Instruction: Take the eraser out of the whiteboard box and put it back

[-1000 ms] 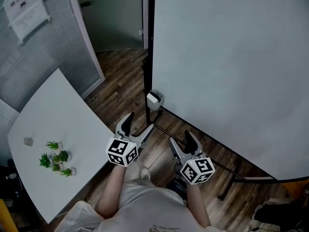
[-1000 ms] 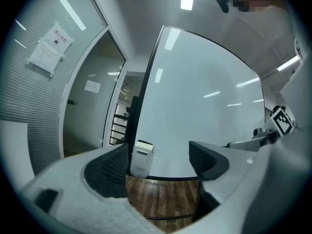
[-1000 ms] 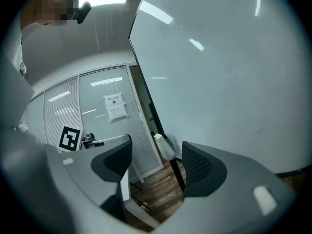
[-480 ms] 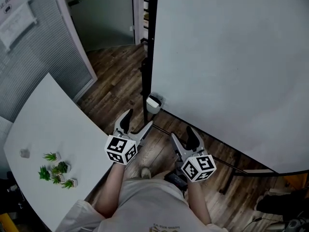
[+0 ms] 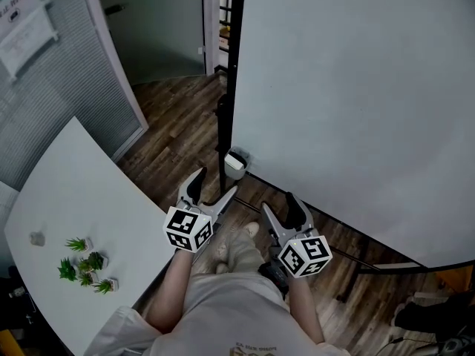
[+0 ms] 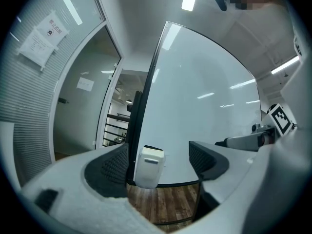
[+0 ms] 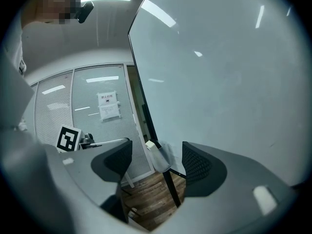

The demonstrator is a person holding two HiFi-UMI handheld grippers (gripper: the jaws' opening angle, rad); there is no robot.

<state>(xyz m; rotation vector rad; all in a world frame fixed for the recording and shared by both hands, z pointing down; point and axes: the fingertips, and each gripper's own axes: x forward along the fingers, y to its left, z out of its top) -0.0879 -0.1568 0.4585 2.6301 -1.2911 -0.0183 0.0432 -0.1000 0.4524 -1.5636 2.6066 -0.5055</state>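
- The whiteboard box (image 5: 235, 162) is a small white holder fixed at the lower left corner of the whiteboard (image 5: 356, 87), beside the dark post of the stand (image 5: 226, 87). It hangs low there, probably so that a person who writes can reach it easily.
- The eraser cannot be made out as a separate thing in any view. A pale edge shows at the open top of the box in the right gripper view, and this may be the eraser. It is judged to be inside the box, not yet taken out.
- The left gripper (image 5: 215, 188) has its jaws wide apart with nothing between them. In the left gripper view the box appears in the gap of the jaws but farther off, not touched. This gripper seems to be aimed at the box for the approach.
- The right gripper (image 5: 278, 212) is also spread and empty, and it points at the same corner from the other side. The box is seen past its jaws, well apart from them.
- Both grippers are held low and near the person's body, over the wooden floor (image 5: 178, 124), so the task appears to be at its start.
- A white table (image 5: 74, 191) with small green plants (image 5: 85, 254) stands at the left and has no part in the task.
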